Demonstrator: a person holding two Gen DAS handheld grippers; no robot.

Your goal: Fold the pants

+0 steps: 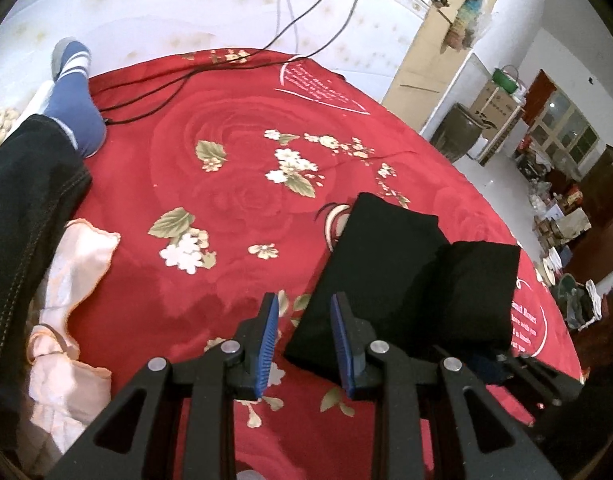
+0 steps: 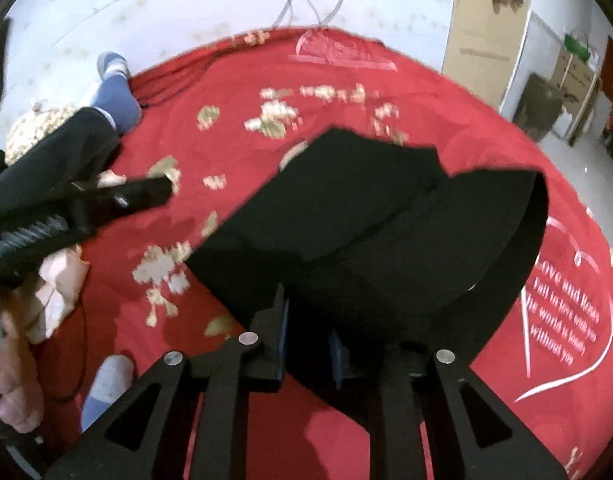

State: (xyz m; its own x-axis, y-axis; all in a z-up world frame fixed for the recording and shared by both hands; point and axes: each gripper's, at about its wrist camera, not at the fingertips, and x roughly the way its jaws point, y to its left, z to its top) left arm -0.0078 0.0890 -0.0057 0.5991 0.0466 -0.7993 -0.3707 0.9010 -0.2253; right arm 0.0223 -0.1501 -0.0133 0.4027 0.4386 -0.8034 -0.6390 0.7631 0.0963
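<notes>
Left gripper point(image 1: 304, 344): jaws apart at a moderate gap, nothing between the 2 blue pads point(image 1: 267, 336), hovering low centre of frame just beside the near edge of the pants point(image 1: 390, 276). Right gripper point(image 2: 308, 344): jaws drawn narrow and clamped on a lifted edge of the pants point(image 2: 386, 232); the cloth fills the centre of its view and curls up in a loop at the right. Pants are black and already folded into a compact stack, lying lower right of centre in the left view on the red blanket point(image 1: 226, 168). Judgement: fabric looks soft, light and limp, sags where unsupported, not fragile and not slippery; it will droop unless held at 2 corners, so the free gripper would best take the near edge or corner opposite the held one, pinching all layers together. Surface is a plush red blanket with flower print, white hearts and text, probably grippy enough to keep the stack from sliding. Black cables point(image 1: 178, 80) trail across its upper left; a blue sock point(image 1: 72, 92) and pale peach cloth point(image 1: 70, 280) lie at frame left. Beyond: white tiled floor point(image 1: 166, 8), cluttered shelving at upper right.
</notes>
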